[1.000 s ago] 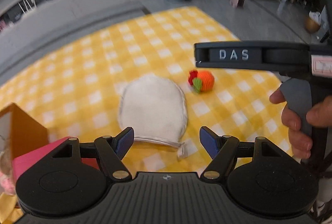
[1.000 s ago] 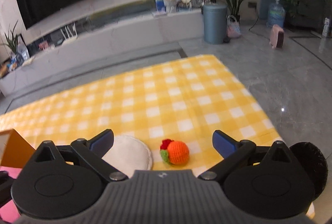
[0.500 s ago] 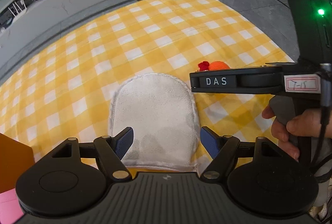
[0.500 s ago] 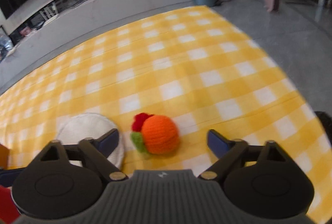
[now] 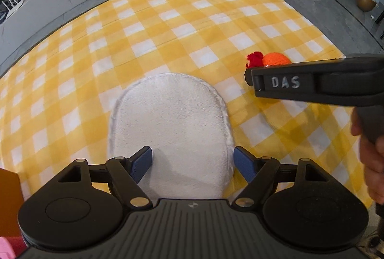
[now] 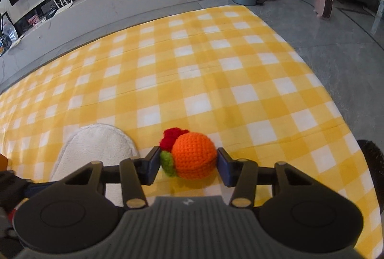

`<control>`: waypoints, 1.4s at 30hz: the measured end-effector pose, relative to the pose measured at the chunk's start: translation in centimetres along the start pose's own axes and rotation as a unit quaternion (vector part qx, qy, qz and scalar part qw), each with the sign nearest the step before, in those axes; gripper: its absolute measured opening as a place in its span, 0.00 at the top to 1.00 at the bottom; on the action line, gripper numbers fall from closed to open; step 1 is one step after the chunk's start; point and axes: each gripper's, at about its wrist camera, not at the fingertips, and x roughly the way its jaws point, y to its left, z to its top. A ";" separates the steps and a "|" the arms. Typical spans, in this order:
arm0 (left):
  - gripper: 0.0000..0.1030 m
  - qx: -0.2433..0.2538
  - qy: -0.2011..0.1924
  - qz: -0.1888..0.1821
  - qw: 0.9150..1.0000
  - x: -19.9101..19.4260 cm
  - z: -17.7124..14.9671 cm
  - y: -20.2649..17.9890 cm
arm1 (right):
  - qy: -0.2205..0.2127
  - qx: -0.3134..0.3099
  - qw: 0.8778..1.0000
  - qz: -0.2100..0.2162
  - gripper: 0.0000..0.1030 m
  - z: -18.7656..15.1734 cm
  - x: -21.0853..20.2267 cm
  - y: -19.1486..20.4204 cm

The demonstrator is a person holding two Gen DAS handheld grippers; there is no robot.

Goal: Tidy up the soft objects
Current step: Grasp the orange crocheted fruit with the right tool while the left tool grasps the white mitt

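The right gripper (image 6: pixel 188 164) is closing, both blue pads touching the orange crocheted ball with red and green tufts (image 6: pixel 194 155); it lies on the yellow-and-white checked cloth (image 6: pixel 192 71). The left gripper (image 5: pixel 192 164), spread wide and opening, straddles the flat white fleecy mitt (image 5: pixel 168 124).

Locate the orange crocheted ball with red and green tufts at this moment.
In the right wrist view, the orange crocheted ball lies on the yellow checked cloth between the closing right gripper's blue pads, right of the white fleece mitt.
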 end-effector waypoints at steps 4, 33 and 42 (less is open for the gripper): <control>0.00 -0.003 0.007 0.017 1.000 1.2 -0.1 0.1 | -0.002 0.004 1.000 0.002 0.52 -0.1 -0.5 -0.3; 0.89 -0.042 0.010 0.062 0.997 0.6 0.5 3.2 | -0.010 0.002 1.000 0.022 0.52 0.0 -1.4 -0.2; 0.90 -0.039 -0.008 0.031 0.999 -1.3 0.6 3.0 | -0.026 0.006 0.999 0.033 0.52 0.2 -2.6 -0.1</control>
